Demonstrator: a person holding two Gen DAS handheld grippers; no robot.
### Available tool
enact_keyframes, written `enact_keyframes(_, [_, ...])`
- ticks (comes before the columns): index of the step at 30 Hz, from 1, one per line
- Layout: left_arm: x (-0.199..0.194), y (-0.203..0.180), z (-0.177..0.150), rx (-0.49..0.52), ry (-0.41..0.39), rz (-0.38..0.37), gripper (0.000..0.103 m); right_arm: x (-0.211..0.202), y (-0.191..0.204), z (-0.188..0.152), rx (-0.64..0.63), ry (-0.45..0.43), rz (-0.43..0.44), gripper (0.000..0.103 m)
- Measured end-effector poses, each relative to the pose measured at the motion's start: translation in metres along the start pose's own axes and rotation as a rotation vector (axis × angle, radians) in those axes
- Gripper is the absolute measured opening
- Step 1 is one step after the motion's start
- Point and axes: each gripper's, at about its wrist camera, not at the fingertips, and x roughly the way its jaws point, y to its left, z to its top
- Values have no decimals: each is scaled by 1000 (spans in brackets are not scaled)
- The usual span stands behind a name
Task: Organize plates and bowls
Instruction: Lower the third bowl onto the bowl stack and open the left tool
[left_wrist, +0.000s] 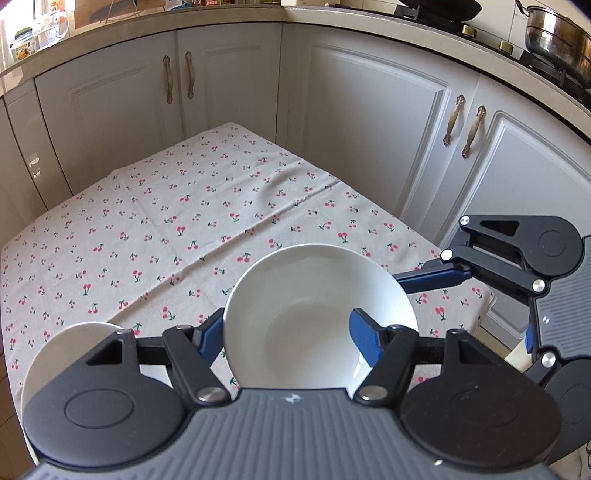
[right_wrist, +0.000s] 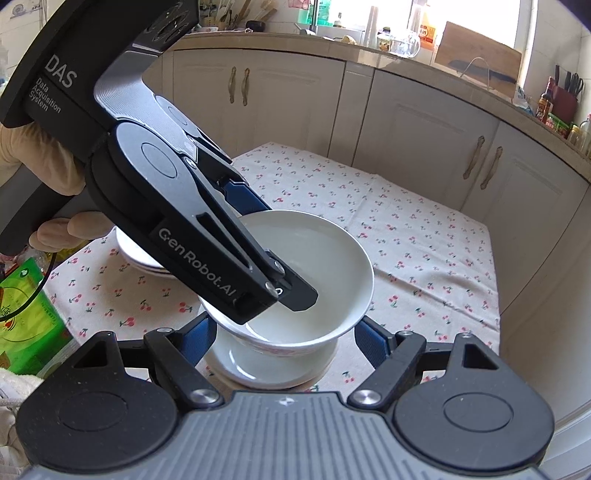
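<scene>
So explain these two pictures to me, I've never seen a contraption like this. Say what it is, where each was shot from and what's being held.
There is no robot here. A person holds a hand tool with two jaws in each hand, and each tool carries a wide-angle camera looking along its jaws. One picture looks out from the left gripper, the other from the right gripper; that second one also shows the hand holding the left tool. On the cherry-print tablecloth sit a stack of plates and a white dish. The left jaws pinch the wall of a white bowl, one inside and one outside, holding it tilted over that dish. The right jaws stand open either side of the dish, gripping nothing.
</scene>
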Motion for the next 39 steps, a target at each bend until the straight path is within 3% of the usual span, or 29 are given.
enact_keyframes(23, [14,3,-20,-9,-10,-27,70,15,1,-16,40,33,39,89])
enact_keyframes(26, [9,5,-23,-5,-35,-21,71,8,1,-17,51,-8,40,100])
enact_keyframes(34, [-23,13,-51,-23,-177,-56,89,-4,-6,-35,79,-44,19,103])
enact_keyframes(39, [-32,9,-80,-4,-219,-52,91,-1,-3,-57,81,-64,1,103])
